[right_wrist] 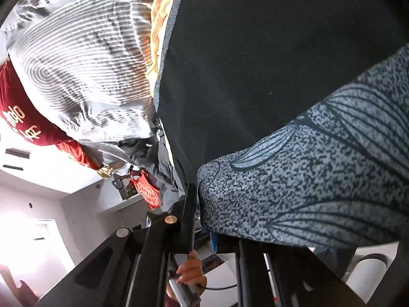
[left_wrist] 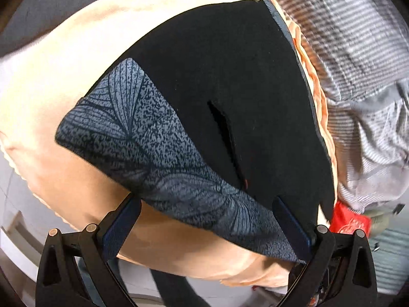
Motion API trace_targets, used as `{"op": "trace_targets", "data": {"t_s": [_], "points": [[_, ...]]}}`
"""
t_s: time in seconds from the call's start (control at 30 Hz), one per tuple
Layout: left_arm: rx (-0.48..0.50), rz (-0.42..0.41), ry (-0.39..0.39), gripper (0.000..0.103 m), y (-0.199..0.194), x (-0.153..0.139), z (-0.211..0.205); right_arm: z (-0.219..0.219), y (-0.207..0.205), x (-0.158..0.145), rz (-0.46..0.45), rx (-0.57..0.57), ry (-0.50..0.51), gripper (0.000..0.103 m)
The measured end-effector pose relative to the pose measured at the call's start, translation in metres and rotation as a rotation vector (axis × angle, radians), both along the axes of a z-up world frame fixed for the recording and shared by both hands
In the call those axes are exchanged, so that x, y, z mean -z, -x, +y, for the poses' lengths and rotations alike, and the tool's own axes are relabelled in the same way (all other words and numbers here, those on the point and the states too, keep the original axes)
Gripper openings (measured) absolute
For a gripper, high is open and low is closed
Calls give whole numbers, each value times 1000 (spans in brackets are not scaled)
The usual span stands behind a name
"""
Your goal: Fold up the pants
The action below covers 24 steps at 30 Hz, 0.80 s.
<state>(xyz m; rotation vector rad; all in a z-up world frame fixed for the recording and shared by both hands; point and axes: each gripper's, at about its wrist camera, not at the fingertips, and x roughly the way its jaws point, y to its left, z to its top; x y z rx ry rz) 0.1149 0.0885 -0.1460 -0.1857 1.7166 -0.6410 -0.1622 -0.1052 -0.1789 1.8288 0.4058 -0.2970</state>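
Note:
Black pants [left_wrist: 230, 76] with a blue-grey leaf-print waistband [left_wrist: 158, 153] lie flat on a peach cloth [left_wrist: 64, 89]. My left gripper [left_wrist: 207, 217] is open wide, and its two fingers straddle the waistband's near end without pressing it. In the right wrist view the same pants [right_wrist: 255, 64] fill the upper right, and the printed waistband [right_wrist: 319, 174] drapes over my right gripper [right_wrist: 202, 220]. Its jaws stand close together, shut on the waistband's edge. One black finger [right_wrist: 190, 212] shows; the other is hidden under the fabric.
A grey striped garment [left_wrist: 358, 64] lies crumpled beside the pants, also visible as striped cloth [right_wrist: 84, 64]. Red cloth with gold characters [right_wrist: 18, 107] sits beyond it. A person's hand [right_wrist: 190, 273] grips a handle below the right gripper. A pale floor [left_wrist: 15, 204] lies beside the peach cloth.

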Motion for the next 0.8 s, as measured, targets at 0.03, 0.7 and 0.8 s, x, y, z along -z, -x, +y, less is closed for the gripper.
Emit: {"op": "trace_targets", "data": {"t_s": [0.03,0.7,0.8], "points": [[-6,9,5,103,-1,1,0,-2,0,-2,-7,1,-1,10],[294,-182,100,21,-49,-102,-99,-62,-24,-91,116,-48,215,10],[298,-210,121,21,-69,-104,-133,-102,-43,-100,123,-83,249,10]]}}
